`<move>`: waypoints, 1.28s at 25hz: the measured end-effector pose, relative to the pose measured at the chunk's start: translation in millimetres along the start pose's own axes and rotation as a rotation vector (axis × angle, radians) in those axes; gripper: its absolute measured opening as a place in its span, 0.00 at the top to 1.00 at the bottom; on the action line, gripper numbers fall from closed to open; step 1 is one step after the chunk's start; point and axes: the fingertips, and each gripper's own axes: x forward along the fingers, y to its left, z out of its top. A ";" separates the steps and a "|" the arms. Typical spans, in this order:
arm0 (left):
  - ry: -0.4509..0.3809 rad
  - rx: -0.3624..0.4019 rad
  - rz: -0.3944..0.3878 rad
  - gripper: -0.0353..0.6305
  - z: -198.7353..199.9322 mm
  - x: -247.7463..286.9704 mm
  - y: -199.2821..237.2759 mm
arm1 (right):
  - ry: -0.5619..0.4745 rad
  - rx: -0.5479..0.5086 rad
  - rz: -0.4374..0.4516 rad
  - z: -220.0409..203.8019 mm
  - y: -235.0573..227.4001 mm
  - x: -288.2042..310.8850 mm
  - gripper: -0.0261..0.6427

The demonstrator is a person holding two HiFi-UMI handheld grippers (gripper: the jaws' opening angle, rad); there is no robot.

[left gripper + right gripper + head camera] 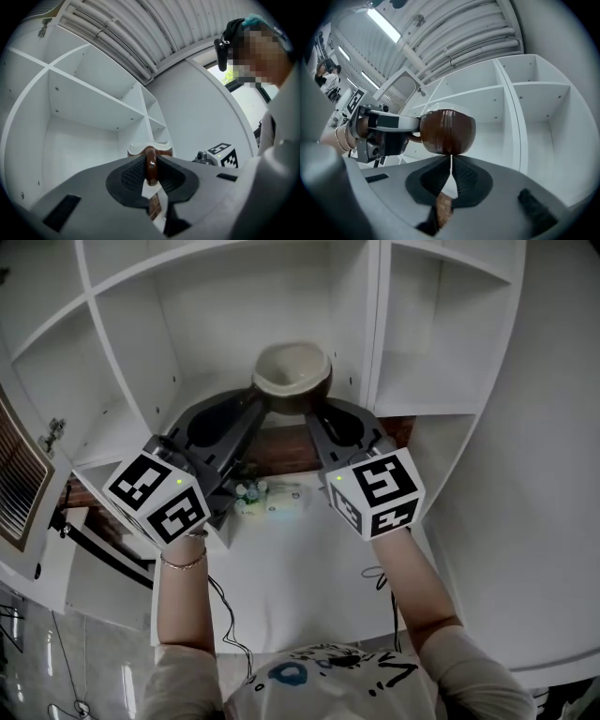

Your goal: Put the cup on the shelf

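Left gripper (151, 163) clamps the handle (150, 169) of the brown cup (292, 378) — right gripper (451, 161), jaws together, tips against its side; the shelf bay (239, 320) lies straight ahead, beyond both tips.

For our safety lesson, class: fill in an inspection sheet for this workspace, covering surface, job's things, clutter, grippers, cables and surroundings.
surface: white table below the hands.
job's things: brown cup held up before the white shelf, not yet on it.
clutter: small greenish items on the table, too blurred to name.
grippers: left gripper shut on the cup's handle; right gripper with fingers together, tips at the cup's wall.
cables: thin dark cables hang beneath the hands.
surroundings: vent grille at left; ceiling pipes overhead.
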 end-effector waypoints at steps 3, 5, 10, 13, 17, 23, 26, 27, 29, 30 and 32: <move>-0.013 -0.008 0.025 0.85 1.5 7.9 16.7 | -0.007 0.019 -0.029 0.0 -10.0 3.6 0.92; -0.024 -0.028 0.044 0.85 1.6 13.2 27.9 | -0.015 0.045 -0.049 -0.3 -15.7 3.7 0.92; -0.002 -0.046 0.057 0.85 1.2 33.2 51.8 | -0.028 0.037 -0.066 -0.1 -16.5 -4.0 0.92; 0.027 -0.059 0.053 0.85 -2.4 48.7 65.5 | -0.025 0.017 -0.069 1.1 -20.0 -7.7 0.92; 0.070 -0.076 0.069 0.85 -10.4 71.8 86.9 | -0.023 0.004 -0.080 1.4 -30.8 -9.8 0.92; 0.220 -0.038 0.082 0.85 -48.5 106.3 100.7 | -0.019 0.002 -0.081 -4.1 -39.8 -17.0 0.92; 0.298 -0.038 0.081 0.85 -66.7 115.9 109.8 | -0.032 0.003 -0.068 -2.6 -38.7 -20.5 0.92; 0.315 -0.042 0.085 0.85 -71.1 118.7 113.2 | -0.033 0.001 -0.065 -2.6 -38.9 -22.7 0.92; 0.334 -0.057 0.092 0.85 -76.0 125.1 119.0 | -0.032 -0.005 -0.063 -3.8 -40.0 -25.9 0.92; 0.339 -0.067 0.093 0.85 -77.6 128.7 121.5 | -0.028 -0.011 -0.060 -5.1 -40.3 -26.2 0.92; 0.353 -0.082 0.100 0.85 -82.5 135.7 125.8 | -0.012 -0.024 -0.052 -8.9 -39.0 -25.3 0.92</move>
